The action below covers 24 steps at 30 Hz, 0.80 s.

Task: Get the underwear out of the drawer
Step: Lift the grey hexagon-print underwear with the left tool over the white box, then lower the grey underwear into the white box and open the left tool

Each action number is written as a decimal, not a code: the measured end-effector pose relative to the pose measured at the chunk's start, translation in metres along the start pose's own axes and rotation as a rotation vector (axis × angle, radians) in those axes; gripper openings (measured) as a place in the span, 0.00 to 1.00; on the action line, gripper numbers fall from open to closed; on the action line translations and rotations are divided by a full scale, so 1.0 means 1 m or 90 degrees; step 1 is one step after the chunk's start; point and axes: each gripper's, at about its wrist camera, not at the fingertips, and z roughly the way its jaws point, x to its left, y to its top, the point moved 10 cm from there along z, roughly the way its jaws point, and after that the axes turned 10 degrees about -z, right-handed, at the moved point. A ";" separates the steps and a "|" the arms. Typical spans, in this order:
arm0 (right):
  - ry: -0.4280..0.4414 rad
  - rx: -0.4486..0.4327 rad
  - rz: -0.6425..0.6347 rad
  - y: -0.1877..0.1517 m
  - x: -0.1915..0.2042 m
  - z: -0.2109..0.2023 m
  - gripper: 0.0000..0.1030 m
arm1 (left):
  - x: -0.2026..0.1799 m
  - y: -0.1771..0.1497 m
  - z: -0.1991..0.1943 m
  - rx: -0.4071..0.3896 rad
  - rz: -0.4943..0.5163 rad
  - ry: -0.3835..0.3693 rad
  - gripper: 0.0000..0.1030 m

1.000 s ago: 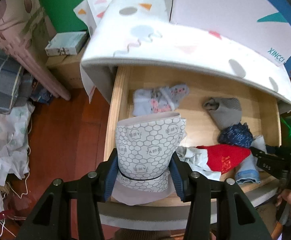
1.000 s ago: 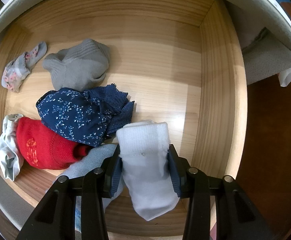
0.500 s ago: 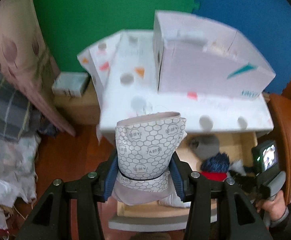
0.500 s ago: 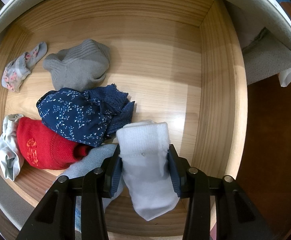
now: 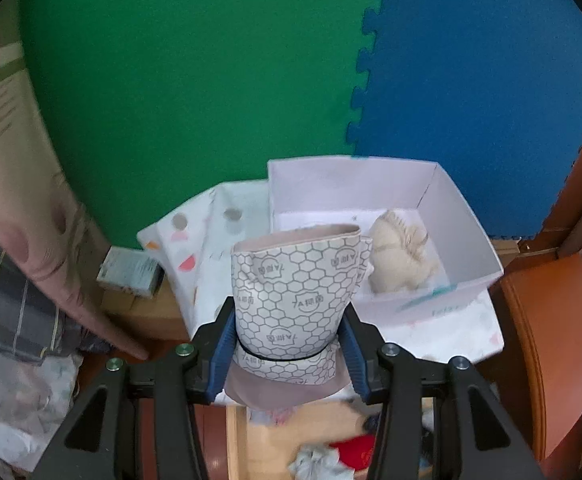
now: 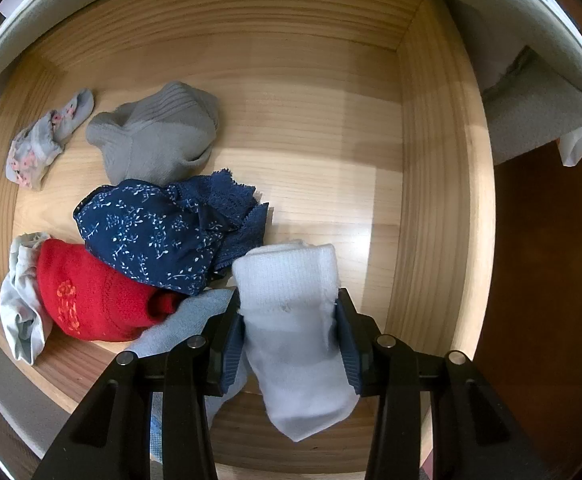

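1. Green and blue foam mat wall [image 5: 251, 100] fills the background of the left wrist view.
2. Wooden drawer [image 6: 443, 184] open, seen from directly above in the right wrist view. Loose garments cluster at its left half.
3. White open box [image 5: 463, 236] sits on the patterned cloth-covered top [image 5: 227, 256] above the drawer; a beige folded garment [image 5: 403, 256] lies inside it.
4. Left gripper [image 5: 287, 344]: jaws clamped on a folded hexagon-print underwear pack [image 5: 295, 296], held up in front of the box, clear of the drawer.
5. Right gripper [image 6: 291, 344]: jaws pinched narrow on a white sock [image 6: 295, 320], pointing down into the drawer.
6. Drawer contents: grey sock [image 6: 159, 132], navy floral underwear [image 6: 155, 232] with lace edge, red garment [image 6: 91, 296], pale blue garment [image 6: 23, 304], small floral sock [image 6: 43, 144] at far left.
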 end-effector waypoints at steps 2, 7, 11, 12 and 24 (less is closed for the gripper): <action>0.000 0.000 0.001 0.001 -0.002 0.000 0.39 | -0.009 0.014 0.009 -0.003 0.008 0.001 0.47; 0.002 -0.003 0.004 0.001 -0.006 -0.001 0.39 | -0.025 0.043 0.037 -0.008 0.023 0.004 0.47; 0.002 -0.004 0.004 0.002 -0.008 -0.001 0.39 | -0.035 0.047 0.066 0.012 0.023 0.007 0.47; 0.002 -0.003 0.004 0.002 -0.009 -0.001 0.39 | -0.037 0.047 0.075 0.019 0.021 0.006 0.47; 0.001 -0.002 0.004 0.002 -0.009 -0.003 0.39 | -0.044 -0.003 0.152 0.101 0.057 0.033 0.47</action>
